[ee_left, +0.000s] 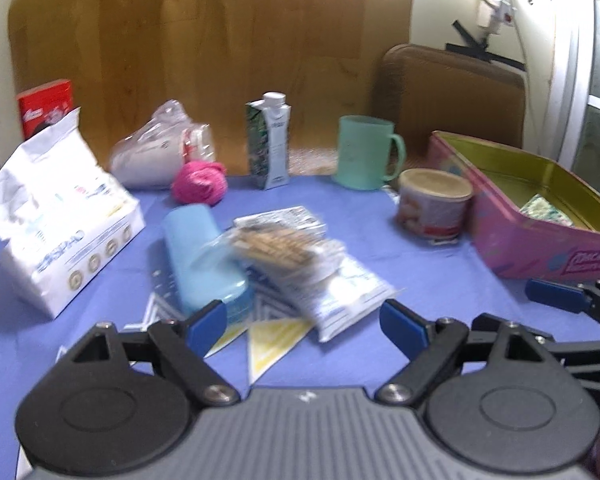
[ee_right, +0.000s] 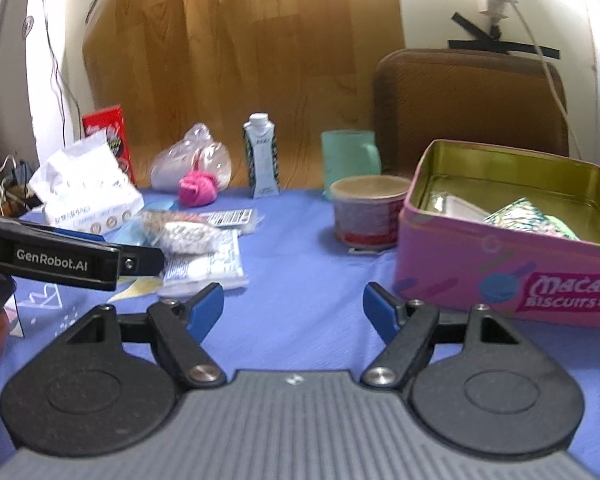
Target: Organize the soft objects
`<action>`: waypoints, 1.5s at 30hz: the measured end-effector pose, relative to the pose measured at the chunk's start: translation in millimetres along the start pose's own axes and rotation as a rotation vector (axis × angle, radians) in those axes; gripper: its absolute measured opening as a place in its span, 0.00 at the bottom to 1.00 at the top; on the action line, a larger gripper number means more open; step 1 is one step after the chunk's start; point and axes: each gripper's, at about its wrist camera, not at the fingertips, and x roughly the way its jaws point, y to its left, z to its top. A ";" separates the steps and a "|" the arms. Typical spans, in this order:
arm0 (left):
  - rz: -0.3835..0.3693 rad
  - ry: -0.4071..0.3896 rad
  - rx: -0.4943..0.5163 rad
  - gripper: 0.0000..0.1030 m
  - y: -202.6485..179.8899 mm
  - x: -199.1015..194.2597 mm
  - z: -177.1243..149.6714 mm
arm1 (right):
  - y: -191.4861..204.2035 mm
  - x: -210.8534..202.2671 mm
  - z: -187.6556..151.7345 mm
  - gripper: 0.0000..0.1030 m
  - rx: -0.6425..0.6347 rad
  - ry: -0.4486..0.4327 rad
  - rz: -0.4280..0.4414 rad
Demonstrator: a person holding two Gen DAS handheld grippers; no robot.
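Note:
A pile of soft snack packets (ee_left: pixel 300 260) lies mid-table on the blue cloth, next to a light-blue case (ee_left: pixel 204 252). My left gripper (ee_left: pixel 304 324) hovers open just in front of the pile with nothing between its fingers. A pink yarn ball (ee_left: pixel 199 182) and a clear bag (ee_left: pixel 160 148) sit further back, and a white tissue pack (ee_left: pixel 60 216) stands at the left. The pink biscuit tin (ee_right: pixel 512 240) at the right holds a few packets. My right gripper (ee_right: pixel 294 308) is open and empty, low over the cloth left of the tin. In the right wrist view the snack packets (ee_right: pixel 196 240) lie beyond the left gripper's body.
A drink carton (ee_left: pixel 269 144), a green mug (ee_left: pixel 366 152) and a lidded cup (ee_left: pixel 434 204) stand along the back. A red box (ee_left: pixel 46 104) leans at the far left. A wooden board and a brown chair back (ee_right: pixel 468 100) rise behind the table.

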 end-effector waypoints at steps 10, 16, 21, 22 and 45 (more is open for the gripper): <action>0.023 0.010 -0.022 0.84 21.0 6.4 -11.7 | 12.2 8.5 -2.4 0.76 -0.010 0.045 0.005; 0.043 0.025 -0.045 0.84 36.6 12.7 -18.1 | 23.7 14.9 -1.3 0.76 -0.042 0.059 0.023; 0.057 0.033 -0.068 0.84 48.0 16.0 -21.7 | 33.8 21.8 -1.9 0.76 -0.060 0.074 0.032; 0.056 0.034 -0.073 0.84 49.9 16.9 -22.3 | 35.0 23.4 -2.5 0.76 -0.062 0.079 0.035; -0.087 -0.022 -0.250 0.91 82.8 12.6 -26.7 | 52.5 43.7 -1.1 0.75 -0.121 0.108 0.059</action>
